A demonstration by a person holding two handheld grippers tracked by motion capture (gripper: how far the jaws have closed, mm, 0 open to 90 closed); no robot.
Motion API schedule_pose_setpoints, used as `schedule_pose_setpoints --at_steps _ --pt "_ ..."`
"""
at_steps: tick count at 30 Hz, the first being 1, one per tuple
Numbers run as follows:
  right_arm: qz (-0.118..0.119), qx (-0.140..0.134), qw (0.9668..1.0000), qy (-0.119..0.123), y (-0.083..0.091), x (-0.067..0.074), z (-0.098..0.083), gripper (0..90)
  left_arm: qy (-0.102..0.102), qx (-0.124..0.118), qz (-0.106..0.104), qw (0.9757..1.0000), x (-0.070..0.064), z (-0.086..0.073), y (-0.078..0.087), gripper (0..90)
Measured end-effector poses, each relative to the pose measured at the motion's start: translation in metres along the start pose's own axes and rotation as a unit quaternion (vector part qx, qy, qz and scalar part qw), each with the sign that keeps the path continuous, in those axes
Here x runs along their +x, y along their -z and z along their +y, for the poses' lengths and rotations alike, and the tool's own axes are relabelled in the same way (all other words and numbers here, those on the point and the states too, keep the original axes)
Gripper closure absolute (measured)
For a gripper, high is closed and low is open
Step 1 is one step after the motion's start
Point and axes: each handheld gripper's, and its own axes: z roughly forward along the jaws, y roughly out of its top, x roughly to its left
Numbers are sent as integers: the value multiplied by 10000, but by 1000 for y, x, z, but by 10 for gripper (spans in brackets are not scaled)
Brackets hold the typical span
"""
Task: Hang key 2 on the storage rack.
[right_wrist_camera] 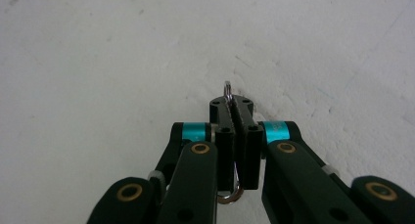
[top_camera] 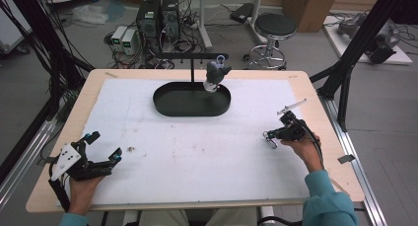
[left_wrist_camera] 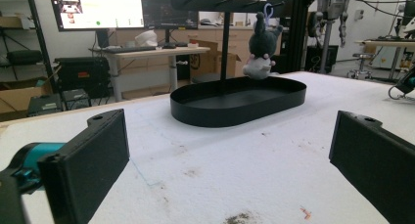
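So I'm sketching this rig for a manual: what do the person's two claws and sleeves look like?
Both claws are black. The left claw has broad flat rectangular jaws, teal accents near their tips and a grey three-cornered plate on top. The right claw has teal bands and brass-coloured pivot pins on its linkage arms, and a dark cable trails back from it along the hand. The person's sleeves are teal.

I am looking at a grey floor [top_camera: 44, 83] beyond the desk [top_camera: 315, 95], where a black stool [top_camera: 275, 26] is standing beside computer boxes [top_camera: 157, 16] trailing tangled cables [top_camera: 172, 48]. Black frame posts [top_camera: 367, 26] are flanking both sides. Farther off, two monitors [left_wrist_camera: 122, 8] are glowing above a side table [left_wrist_camera: 147, 52], with cardboard boxes [left_wrist_camera: 19, 99] sitting nearby.
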Motion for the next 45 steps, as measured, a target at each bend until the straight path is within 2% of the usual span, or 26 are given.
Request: schedule_pose_setpoints --at_steps 6,11,15,19,24,27,30,33,36,42,44,45 --pt "146 -329 9994 5 5 1 1 888 24 61 19 10000 0 0 -1 17" --pt "163 -573 9981 167 7 5 4 888 0 141 29 9999 0 1 -3 17" --pt "410 -896 9950 168 8 5 6 888 44 171 -19 9998 1 3 -6 17" --pt "561 -1205 9910 151 12 4 8 888 97 228 -201 9995 1 8 -12 17" --pt "737 -1547 9850 185 15 6 9 888 98 307 -376 9988 3 18 -21 17" --pt "861 -1766 9803 223 18 8 11 888 143 332 -523 9980 5 28 -27 17" --pt "992 -1960 9753 232 20 9 12 888 34 420 -608 9973 5 37 -35 17" --pt "1082 -2125 9708 271 22 10 13 888 90 460 -735 9962 6 46 -44 17" --pt "1133 -2206 9681 348 25 14 17 888 -26 531 -862 9949 6 55 -53 17" --pt "1311 -2413 9593 652 31 27 35 888 -166 716 -1210 9899 3 71 -72 17" --pt "1404 -2566 9531 781 32 33 40 888 -180 787 -1342 9877 2 76 -79 17" --pt "1438 -2576 9520 818 32 36 43 888 -176 792 -1396 9869 2 78 -82 17"
